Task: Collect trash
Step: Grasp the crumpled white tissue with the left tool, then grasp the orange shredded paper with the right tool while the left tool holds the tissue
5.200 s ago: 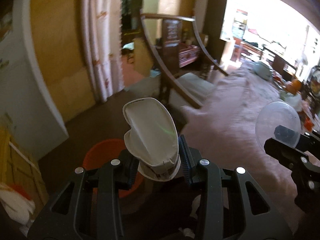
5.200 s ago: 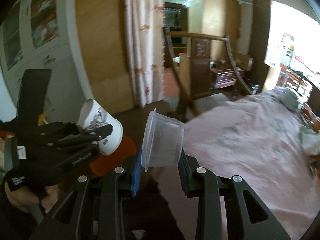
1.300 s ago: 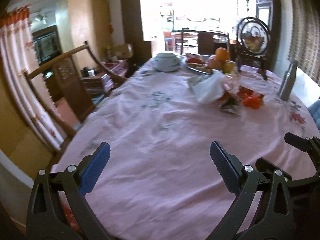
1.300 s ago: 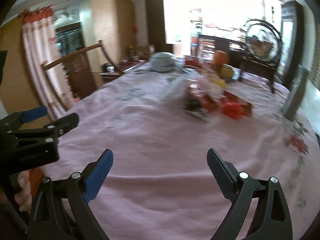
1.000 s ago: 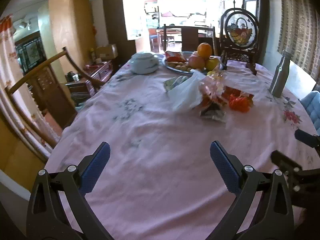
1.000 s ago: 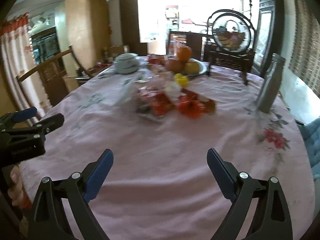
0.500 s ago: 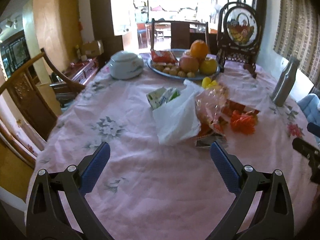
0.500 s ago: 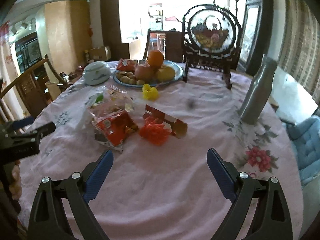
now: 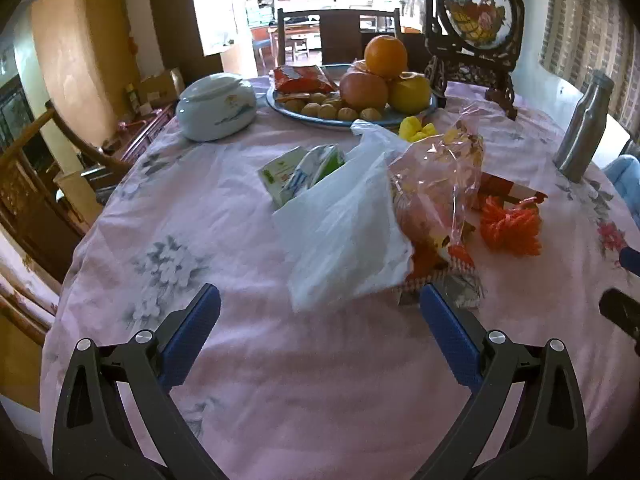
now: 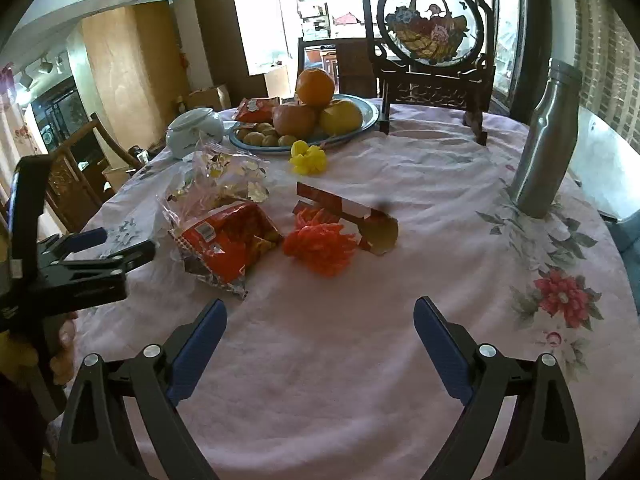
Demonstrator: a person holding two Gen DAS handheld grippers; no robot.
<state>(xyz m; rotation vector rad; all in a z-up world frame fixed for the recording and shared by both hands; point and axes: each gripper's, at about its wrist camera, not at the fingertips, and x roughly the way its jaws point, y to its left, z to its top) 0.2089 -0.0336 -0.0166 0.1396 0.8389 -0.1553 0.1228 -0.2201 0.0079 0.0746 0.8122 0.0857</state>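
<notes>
- Pink flowered cloth [image 9: 224,216] covers a big round table in a dining room, with a dark wooden chair [image 9: 336,36] at 12 o'clock on the far side.
- In the left wrist view the left gripper [image 9: 320,320] hangs above the near part of the cloth. Its blue-padded fingers [image 9: 192,328] are spread wide and there is nothing between them.
- Just beyond its fingertips, toward 12 o'clock, lies a white plastic bag [image 9: 344,232]. A green and white carton [image 9: 300,172] shows at the bag's far end, toward 11 o'clock.
- Touching the bag at 3 o'clock is a clear crinkled wrapper [image 9: 436,184], and near it at 3 o'clock lies an orange crumpled piece [image 9: 510,230].
- In the right wrist view the right gripper [image 10: 320,332] is also spread wide, and it holds nothing.
- From this gripper, a red snack packet [image 10: 228,240] lies on the cloth at 11 o'clock, and a flattened red carton [image 10: 352,216] lies at 12 o'clock, just behind the orange piece.
- A small yellow crumpled piece [image 10: 310,160] lies farther off, just in front of the fruit plate [image 10: 368,118].
- A metal bottle [image 10: 548,140] stands upright at 2 o'clock, and a white lidded bowl [image 10: 192,130] sits at 10 o'clock.
- The left gripper with the person's hand [image 10: 62,352] appears at 9 o'clock in this view.
</notes>
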